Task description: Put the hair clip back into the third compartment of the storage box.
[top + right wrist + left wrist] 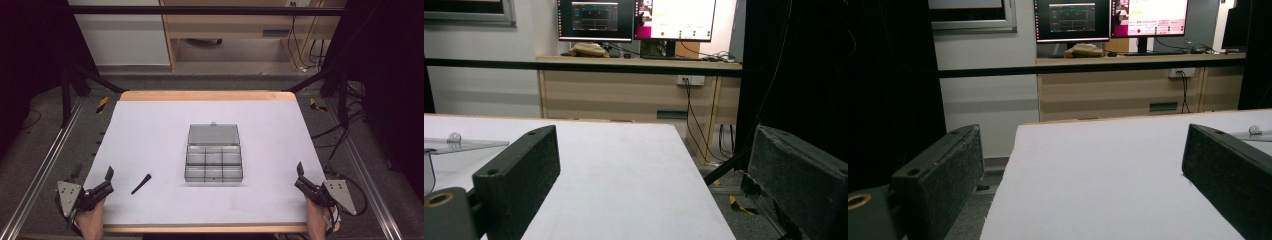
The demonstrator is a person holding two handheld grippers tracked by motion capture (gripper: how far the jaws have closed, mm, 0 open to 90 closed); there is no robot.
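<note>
The left claw (102,181) is waiting at the near left corner of the desk (150,125), jaws spread wide and holding nothing; the right claw (302,176) is mirroring it at the near right corner, equally wide and empty. Both are sitting clear of the work, probably as a ready stance. A clear compartment box (214,159) is lying at the desk's centre with its lid folded back, reachable from either side. A small black stick (141,184) is lying near the left claw, apart from the box.

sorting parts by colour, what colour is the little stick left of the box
Black; the stick shows best in the high view.
</note>
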